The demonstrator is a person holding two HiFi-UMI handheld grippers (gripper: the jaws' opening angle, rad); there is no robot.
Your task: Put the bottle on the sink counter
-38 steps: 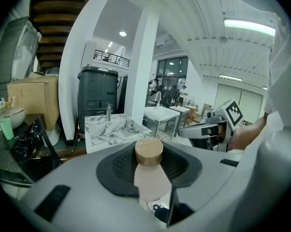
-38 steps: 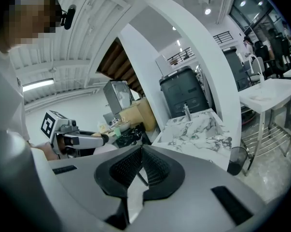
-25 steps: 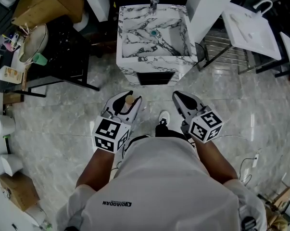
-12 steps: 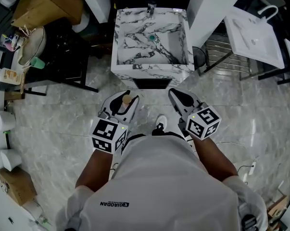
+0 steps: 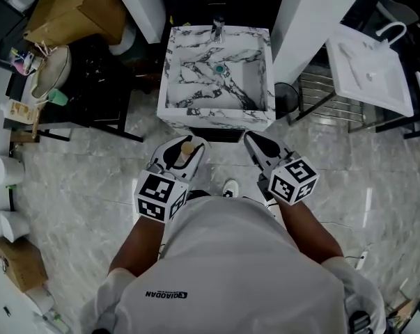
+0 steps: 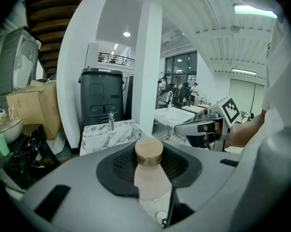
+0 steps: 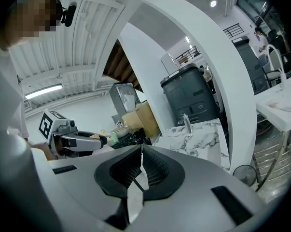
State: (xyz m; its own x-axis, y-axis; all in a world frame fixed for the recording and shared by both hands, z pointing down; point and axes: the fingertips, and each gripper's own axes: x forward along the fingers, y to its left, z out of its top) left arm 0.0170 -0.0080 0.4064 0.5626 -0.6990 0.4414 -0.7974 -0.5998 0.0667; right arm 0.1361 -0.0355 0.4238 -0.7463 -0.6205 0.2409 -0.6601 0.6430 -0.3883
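A second on, the marble sink (image 5: 216, 114) is lying lower in the head view and closer to both grippers as the person is walking up to it.

In the head view, the left gripper (image 5: 189, 142) is carrying the bottle (image 5: 186, 149) upright over the floor, well short of the sink's front rim. Pickup is looking done; the approach and the set-down are still remaining. The right gripper (image 5: 255, 141) is travelling alongside. A faucet (image 5: 217, 26) is occupying the back rim, leaving only narrow rims around the basin. A black rack (image 5: 98, 82) is flanking the sink on the left, a white pillar (image 5: 304, 19) on the right.

In the left gripper view, the jaws are standing partly apart, pressing on the pale bottle (image 6: 151, 180) below its tan cap (image 6: 149, 151). The sink (image 6: 109, 135) is waiting ahead, nothing blocking the way.

In the right gripper view, the right gripper (image 7: 139, 166) is showing its pads meeting, with nothing between them. The sink (image 7: 198, 138) is lying beyond, beside the pillar (image 7: 217, 81).
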